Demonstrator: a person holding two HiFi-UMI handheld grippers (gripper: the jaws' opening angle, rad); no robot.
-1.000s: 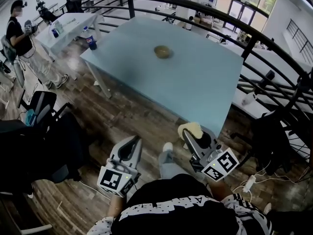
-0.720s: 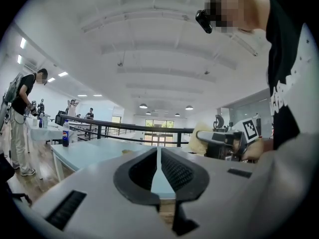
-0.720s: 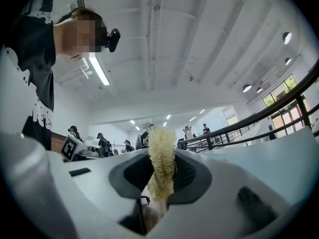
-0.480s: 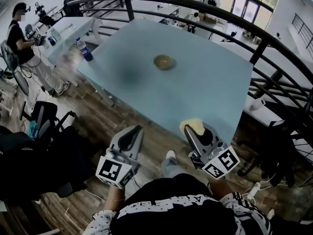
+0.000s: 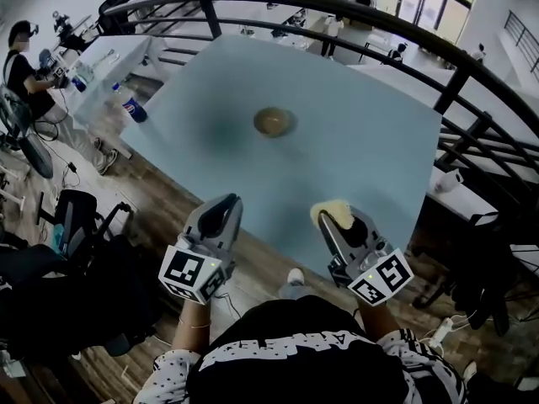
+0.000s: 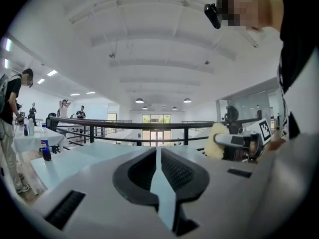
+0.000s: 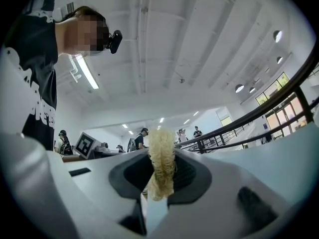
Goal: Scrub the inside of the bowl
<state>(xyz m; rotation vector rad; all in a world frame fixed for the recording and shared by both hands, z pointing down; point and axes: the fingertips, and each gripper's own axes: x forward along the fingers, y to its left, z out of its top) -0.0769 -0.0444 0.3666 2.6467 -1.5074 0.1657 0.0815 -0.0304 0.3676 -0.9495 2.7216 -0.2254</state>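
1. Across the middle of the head view spreads the pale blue table (image 5: 370,175), by far the biggest thing before us. Its top is bare but for one bowl, and a dark curved railing (image 5: 354,13) runs past its far edge.
2. At the table's near edge we hold both grippers low and side by side. The left gripper (image 5: 222,207) has its jaws together with nothing between them, as its own view shows plainly.
3. The right gripper (image 5: 338,217) has its jaws clamped on a scrub pad, which is pinched at the middle.
4. The small tan bowl (image 5: 274,122) stands upright toward the far middle of the table, alone and well apart from both grippers. We cannot tell from here whether its inside is clean or soiled.
5. The scrub pad (image 7: 160,158) is yellow and fibrous, rather like a loofah. It stands up past the jaw tips, so there is free material to rub with.
6. As we judge it, the tool is in hand but the scrubbing itself is not begun. We have yet to bring the pad over to the bowl, probably steady the rim with the empty left gripper, and work the pad around the inside.
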